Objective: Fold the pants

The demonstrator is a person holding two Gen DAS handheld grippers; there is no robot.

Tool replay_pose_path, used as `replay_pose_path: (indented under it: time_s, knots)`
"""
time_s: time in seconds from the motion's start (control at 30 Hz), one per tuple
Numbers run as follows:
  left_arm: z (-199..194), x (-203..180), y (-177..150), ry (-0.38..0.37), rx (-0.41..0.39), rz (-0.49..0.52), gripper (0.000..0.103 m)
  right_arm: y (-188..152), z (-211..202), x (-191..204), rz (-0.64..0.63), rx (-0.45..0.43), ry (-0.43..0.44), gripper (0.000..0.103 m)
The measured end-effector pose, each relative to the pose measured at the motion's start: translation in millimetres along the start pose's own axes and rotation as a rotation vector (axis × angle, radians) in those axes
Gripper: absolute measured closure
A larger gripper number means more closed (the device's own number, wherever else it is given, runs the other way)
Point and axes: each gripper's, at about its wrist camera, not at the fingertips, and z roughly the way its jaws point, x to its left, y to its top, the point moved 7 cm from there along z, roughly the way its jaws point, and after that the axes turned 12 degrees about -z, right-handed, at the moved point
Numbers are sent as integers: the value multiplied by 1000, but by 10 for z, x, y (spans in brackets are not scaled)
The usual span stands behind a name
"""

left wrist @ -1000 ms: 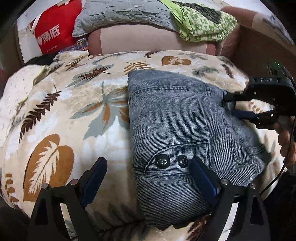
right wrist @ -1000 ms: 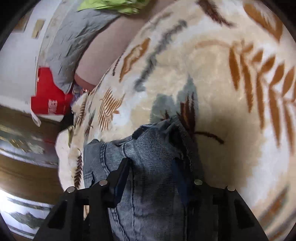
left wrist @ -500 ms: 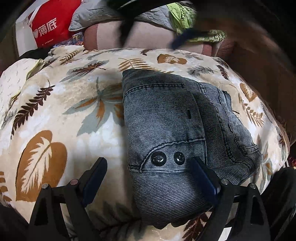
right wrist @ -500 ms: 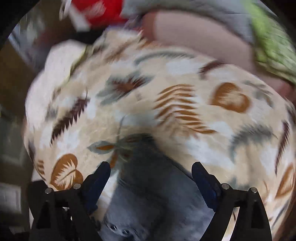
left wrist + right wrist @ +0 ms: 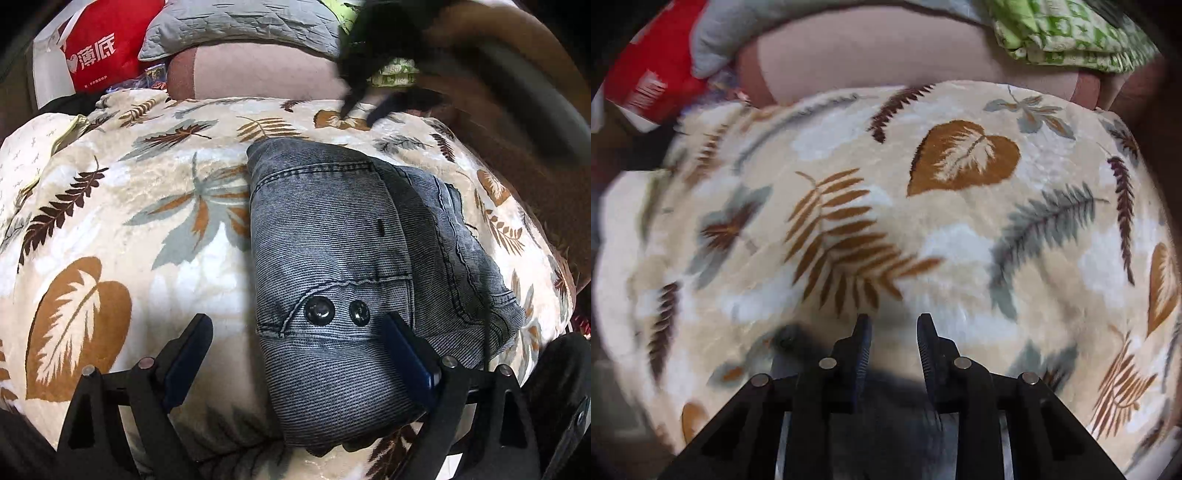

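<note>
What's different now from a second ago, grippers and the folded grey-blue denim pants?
The right gripper let go of the folded grey-blue denim pants' right edge and swung up over the far side of the leaf-print cream blanket; its jaws are closing with nothing between them. The left gripper stayed open above the pants' near end, and the pants kept their fold.

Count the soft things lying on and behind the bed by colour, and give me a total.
Blue-grey folded denim pants: 1
Cream plush blanket with leaf print: 1
Grey quilted pillow: 1
Green patterned cloth: 1
Red and white shopping bag: 1
Total: 5
</note>
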Motion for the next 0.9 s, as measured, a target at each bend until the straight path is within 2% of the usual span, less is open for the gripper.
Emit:
replay_pose_path:
  time_s: [0.07, 0.17, 0.2, 0.27, 0.3, 0.33, 0.4, 0.53, 0.63, 0.7, 0.77, 0.83, 0.9]
  knots:
    - [1, 6, -5, -4, -1, -11, 10, -295, -186, 92, -41, -18, 75, 75]
    - [-2, 15, -8, -9, 5, -33, 10, -911, -322, 36, -2, -44, 193, 68]
    - [-3, 14, -8, -8, 9, -41, 10, -1074, -269, -36, 25, -42, 200, 55]
    - [-3, 8, -2, -19, 18, -54, 10, -1460, 19, -261, 73, 21, 148, 37]
    - [-6, 7, 1, -13, 25, -60, 10, -1576, 102, -329, 61, 25, 148, 37]
    - [-32, 6, 11, -2, 22, -58, 10, -1591, -5, -351, 57, -40, 174, 37]
    - [-94, 6, 41, 11, 13, -53, 10, -1624, -260, -363, 88, -100, 205, 38]
    - [-194, 19, 69, 48, 6, -51, 10, -1869, -792, -248, 27, -262, 177, 37]
    - [-239, 51, 69, 71, 5, -57, 10, -2235, -728, -107, -31, -257, 135, 30]
    - [-251, 65, 69, 86, 11, -63, 10, -2483, -356, -18, -93, -137, 80, 22]
    - [-295, 67, 68, 98, 9, -57, 10, -2529, -390, 11, -108, -200, 56, 21]
    - [-357, 72, 87, 112, -1, -53, 10, -2519, -490, 10, -85, -204, 64, 21]
    - [-426, 67, 121, 113, -18, -51, 10, -2484, -644, -32, -64, -258, 71, 21]
